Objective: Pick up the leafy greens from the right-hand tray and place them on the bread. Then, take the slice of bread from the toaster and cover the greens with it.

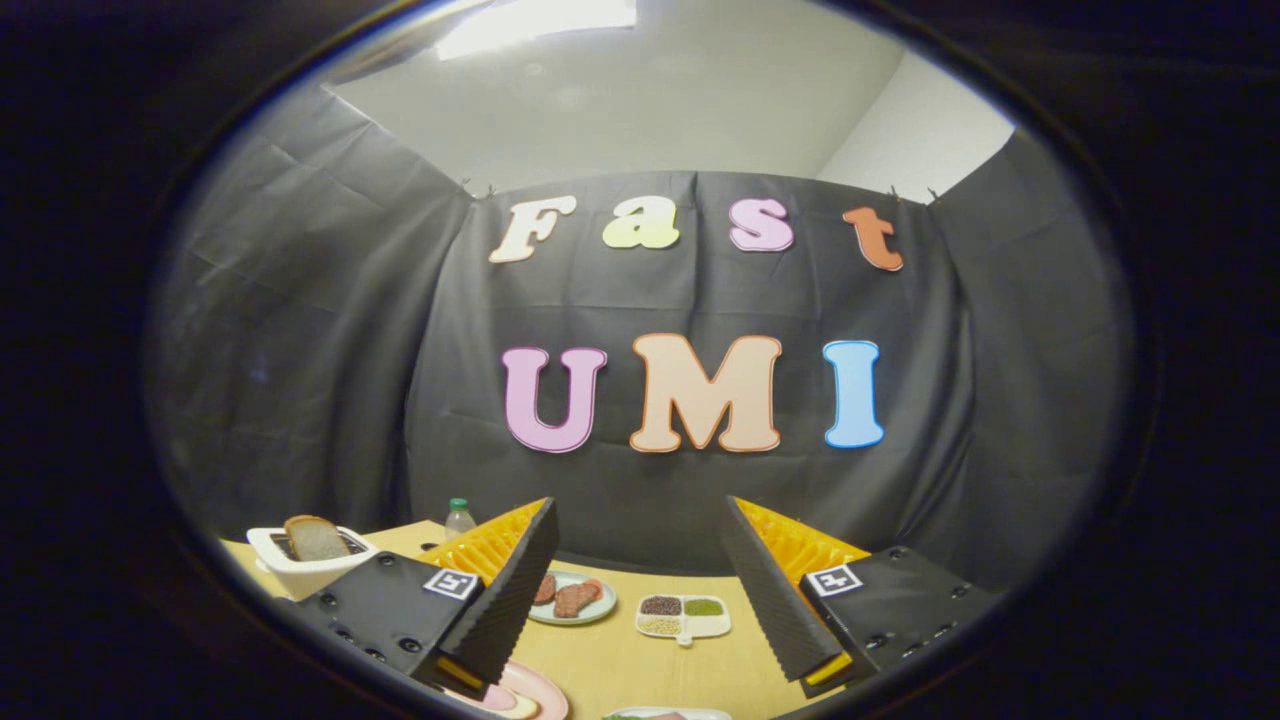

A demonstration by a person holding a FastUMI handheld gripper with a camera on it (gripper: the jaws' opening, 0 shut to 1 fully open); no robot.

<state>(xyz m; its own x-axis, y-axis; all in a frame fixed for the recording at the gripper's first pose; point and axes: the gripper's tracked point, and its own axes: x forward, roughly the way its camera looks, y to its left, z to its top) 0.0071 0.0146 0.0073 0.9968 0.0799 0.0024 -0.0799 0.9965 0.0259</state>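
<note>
In the gripper view, the gripper (640,590) has its fingers spread wide and they grasp nothing. Beyond them, on the desk (620,665), stand a plate of meat (572,598) and a divided tray (684,616). The toaster (305,562) holds the bread slice (315,538) beside the left finger.

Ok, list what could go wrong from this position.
1. The open tongs sit high and point at the wall, so the descent may be poorly aimed.
2. The plate of meat slices and divided dish lie between the fingers; a low sweep could knock them.
3. The bread stands loosely in the toaster and may tip.
</note>
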